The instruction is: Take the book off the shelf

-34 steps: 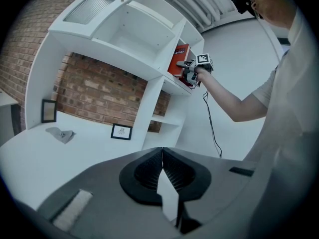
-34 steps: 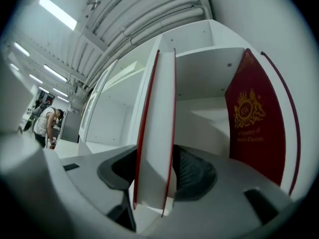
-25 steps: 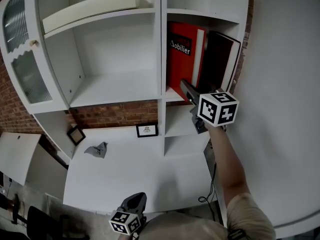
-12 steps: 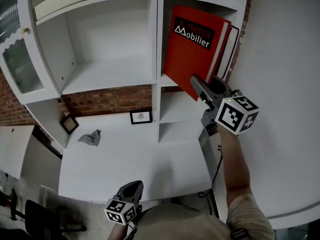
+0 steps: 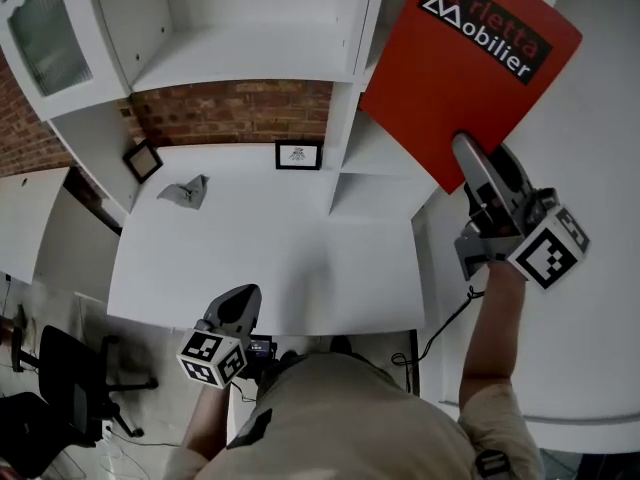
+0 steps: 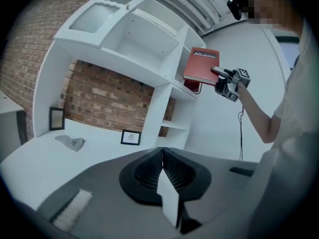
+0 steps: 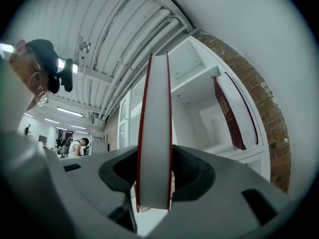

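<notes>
The book (image 5: 470,78) has a smooth matt red cover, the shelf (image 5: 240,58) smooth white paint, the wall (image 5: 235,113) rough brick.

White bench (image 5: 270,258): one small framed picture (image 5: 298,155) upright at the back by the brick wall, a dark frame (image 5: 143,159) tilted near the left corner, and a crumpled grey scrap (image 5: 186,192) just beside that frame. White shelf unit (image 5: 250,68) above the bench; a dark red book (image 7: 228,114) leans in one compartment.

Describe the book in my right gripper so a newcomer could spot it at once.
Find the white shelf unit against the brick wall. Off its right side, the right gripper holds a book in the air, jaws shut on its lower edge. It is bright red with a black label reading Mobilier, unlike the darker book on the shelf.
</notes>
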### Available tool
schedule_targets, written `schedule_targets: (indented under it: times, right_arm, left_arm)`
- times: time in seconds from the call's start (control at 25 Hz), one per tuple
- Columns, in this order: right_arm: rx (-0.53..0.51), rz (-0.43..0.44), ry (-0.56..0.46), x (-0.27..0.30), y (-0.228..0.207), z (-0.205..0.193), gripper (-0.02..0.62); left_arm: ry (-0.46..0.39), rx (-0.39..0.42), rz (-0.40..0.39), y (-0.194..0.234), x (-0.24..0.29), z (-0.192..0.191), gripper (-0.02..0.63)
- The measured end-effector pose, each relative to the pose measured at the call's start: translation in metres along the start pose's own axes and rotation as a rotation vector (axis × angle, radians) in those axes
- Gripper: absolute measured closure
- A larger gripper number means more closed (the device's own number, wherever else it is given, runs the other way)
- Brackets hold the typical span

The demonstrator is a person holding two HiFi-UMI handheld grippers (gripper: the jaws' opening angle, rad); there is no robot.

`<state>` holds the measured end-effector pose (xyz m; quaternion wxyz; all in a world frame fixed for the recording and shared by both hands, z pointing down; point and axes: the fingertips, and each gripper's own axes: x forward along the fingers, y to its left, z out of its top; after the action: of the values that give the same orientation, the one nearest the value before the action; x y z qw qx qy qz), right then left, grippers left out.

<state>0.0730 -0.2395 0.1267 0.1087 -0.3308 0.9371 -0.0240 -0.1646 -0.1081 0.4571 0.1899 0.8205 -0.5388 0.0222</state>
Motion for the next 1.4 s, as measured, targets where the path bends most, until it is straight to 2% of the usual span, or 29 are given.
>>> schedule_targets:
  times: [0.12,0.24,0.4,0.56,0.84,1.12,1.28,1.4]
  right_arm:
    - [0.043,0.032,0.018,-0.006,0.008,-0.018,0.437]
    - [0.134,0.079,0.047,-0.008,0.016,-0.044,0.437]
    - [0.209,0.131,0.085,-0.006,0.032,-0.069,0.437]
    - [0.291,0.195,0.163,-0.004,0.044,-0.13,0.436]
    - [0.401,0.217,0.262,-0.005,0.07,-0.151,0.436]
    - [0.456,0.197,0.288,-0.01,0.073,-0.152,0.436]
    - [0.531,0.192,0.302,-0.011,0.059,-0.2,0.436]
    - [0.601,0.202,0.321,-0.013,0.054,-0.222,0.436]
  left_arm:
    - [-0.028,-0.015,0.069,0.023,-0.007,0.004,0.601]
    - [-0.048,-0.026,0.135,0.042,-0.021,0.006,0.601]
    - [-0.058,-0.017,0.193,0.058,-0.033,0.008,0.601]
    - [-0.048,-0.03,0.239,0.078,-0.034,-0.018,0.601]
    - [-0.032,-0.075,0.229,0.065,-0.048,-0.017,0.601]
    - [-0.016,-0.094,0.206,0.054,-0.054,-0.005,0.601]
    - [0.005,-0.086,0.2,0.063,-0.036,-0.029,0.601]
    - [0.017,-0.08,0.195,0.063,-0.03,-0.033,0.601]
